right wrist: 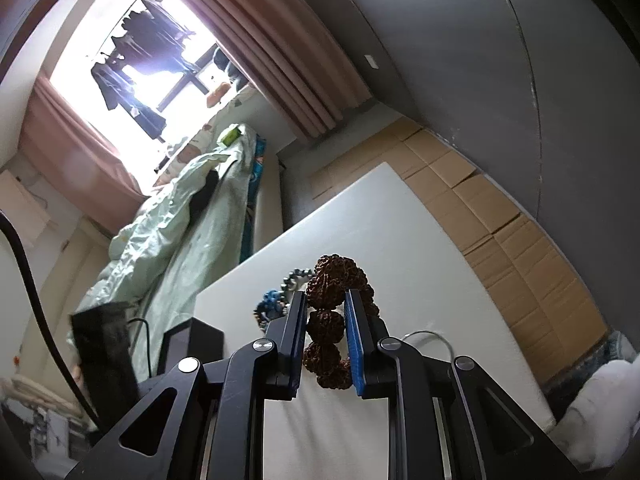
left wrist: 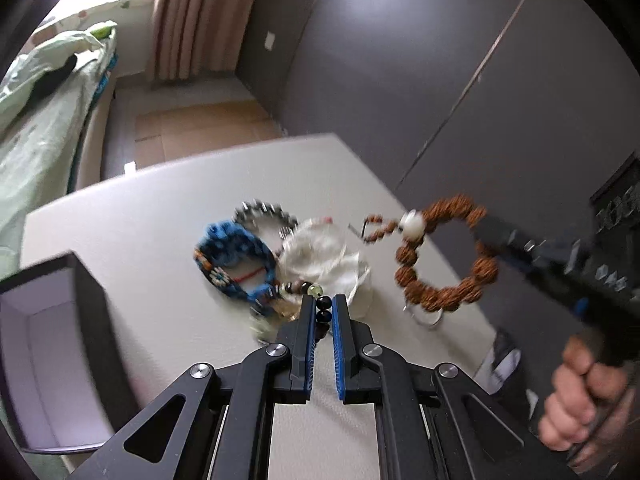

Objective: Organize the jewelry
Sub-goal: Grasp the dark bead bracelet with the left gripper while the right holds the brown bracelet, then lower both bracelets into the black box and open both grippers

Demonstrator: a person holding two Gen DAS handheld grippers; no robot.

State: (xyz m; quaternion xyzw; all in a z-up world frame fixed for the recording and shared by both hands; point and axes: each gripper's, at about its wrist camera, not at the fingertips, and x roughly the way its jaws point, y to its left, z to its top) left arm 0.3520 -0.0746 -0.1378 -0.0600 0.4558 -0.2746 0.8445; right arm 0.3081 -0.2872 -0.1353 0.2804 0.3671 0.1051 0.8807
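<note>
The white table (left wrist: 160, 248) carries the jewelry pile, with an open dark box (left wrist: 52, 360) at its left edge. In the pile lie a crumpled white pouch (left wrist: 324, 256), a blue woven bracelet (left wrist: 236, 268) just left of it, and a silver link bracelet (left wrist: 264, 216) behind, touching the blue one.

The right gripper (right wrist: 325, 300) has its jaws drawn in close on a brown seed-bead bracelet (left wrist: 444, 256), pinching one side of the loop; the loop hangs lifted above the table, to the right of the pile, with a white bead (left wrist: 413, 226) and a short tassel at its top.

The left gripper (left wrist: 323, 300) is almost closed, a narrow gap between the blue pads, with dark round beads (left wrist: 324, 310) of a strand caught between the fingertips at the near edge of the pile.
</note>
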